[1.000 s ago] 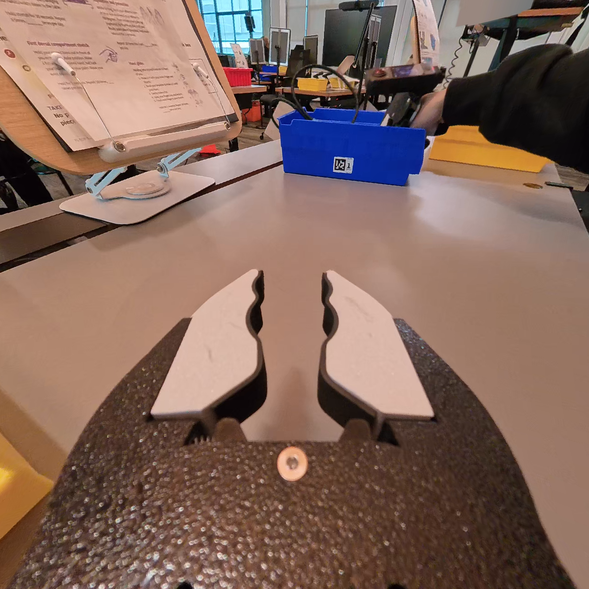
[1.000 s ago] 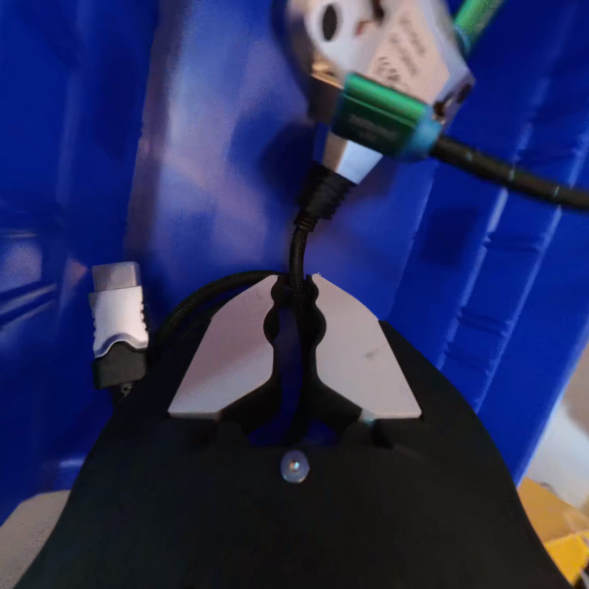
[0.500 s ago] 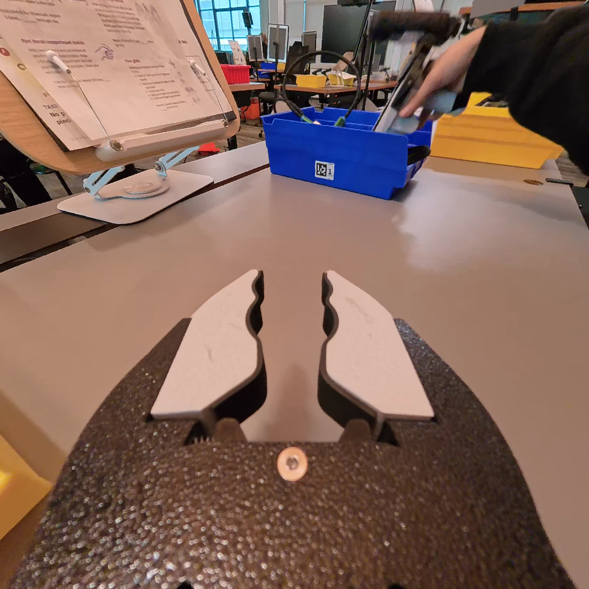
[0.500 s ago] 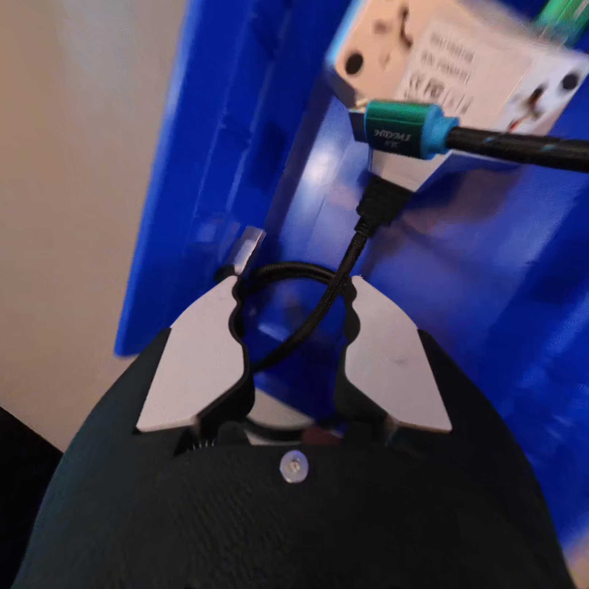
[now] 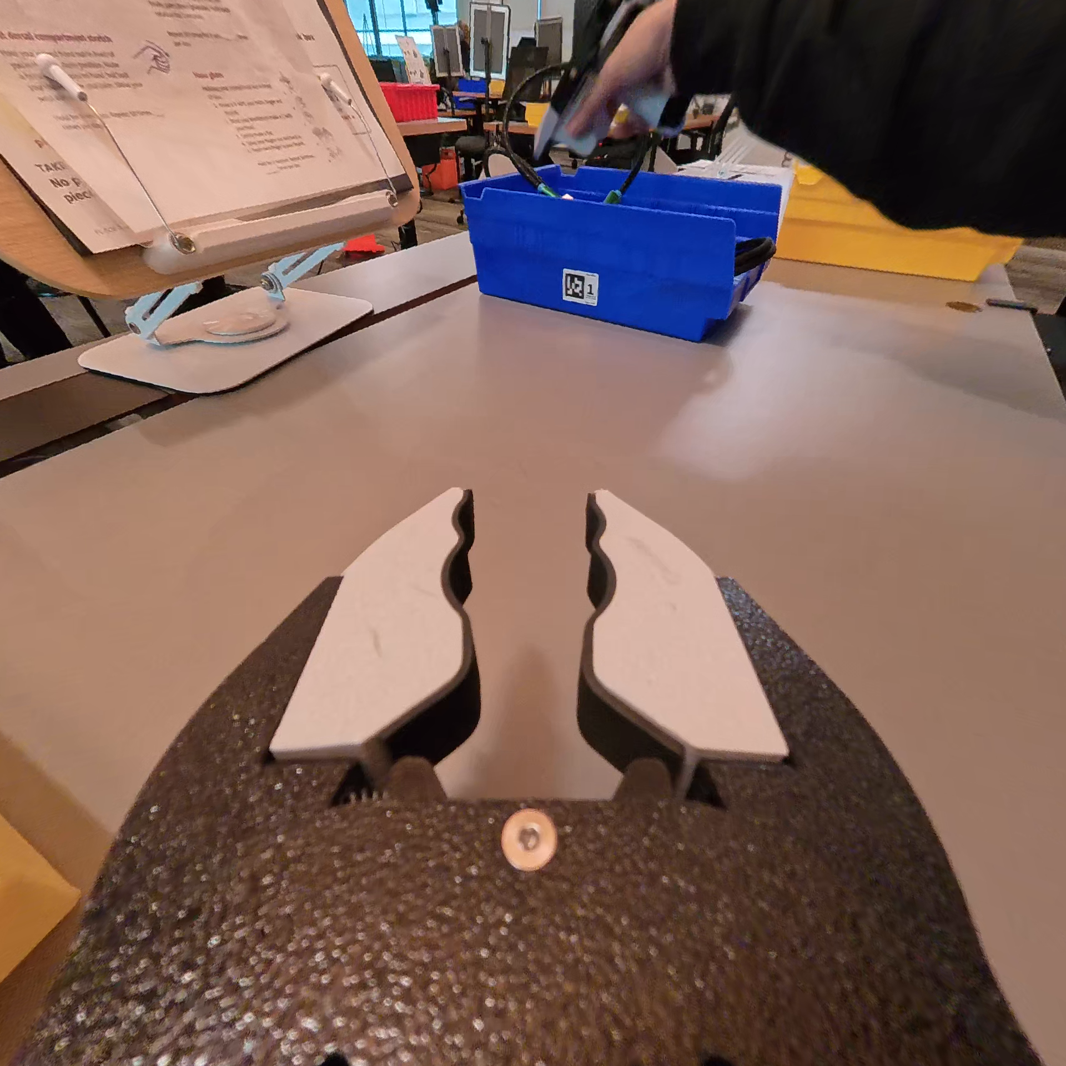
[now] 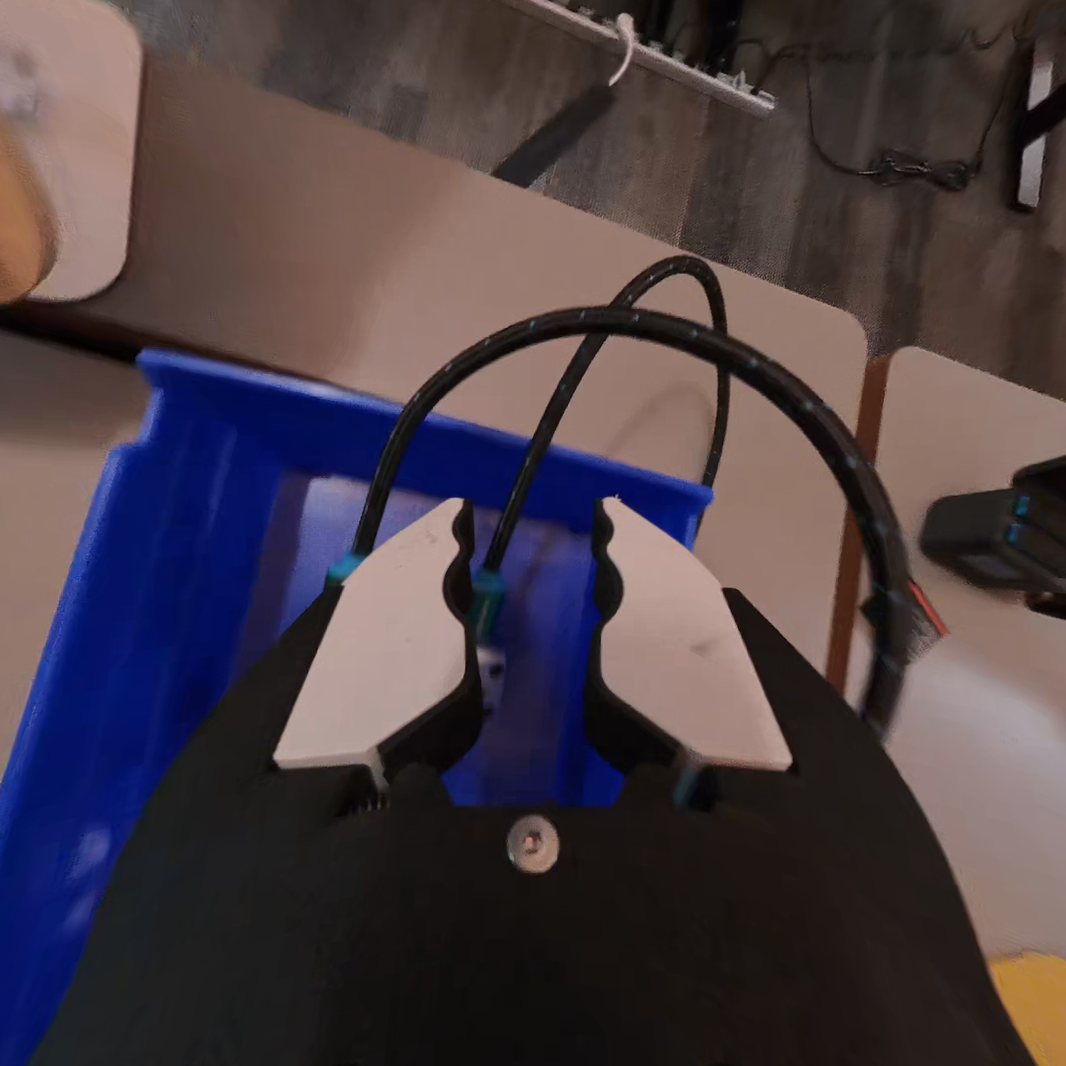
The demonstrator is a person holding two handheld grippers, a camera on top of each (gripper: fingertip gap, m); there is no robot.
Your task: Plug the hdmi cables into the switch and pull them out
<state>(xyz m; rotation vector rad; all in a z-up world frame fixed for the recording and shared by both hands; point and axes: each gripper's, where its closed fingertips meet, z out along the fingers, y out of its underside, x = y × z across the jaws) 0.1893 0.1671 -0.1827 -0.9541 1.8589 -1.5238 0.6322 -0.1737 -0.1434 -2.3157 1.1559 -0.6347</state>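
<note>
grey table (image 5: 750, 461), office desks behind

Square coded label with writing (image 5: 580, 286) on the blue bin (image 5: 634, 254) front wall, printed sheets (image 5: 190, 109) clipped to the wooden stand (image 5: 34, 254), contents left unquoted.

A grey table (image 5: 634, 438) carries a blue bin (image 5: 605, 259) at its far side and a document stand's flat base (image 5: 231, 346) at the left edge.
</note>
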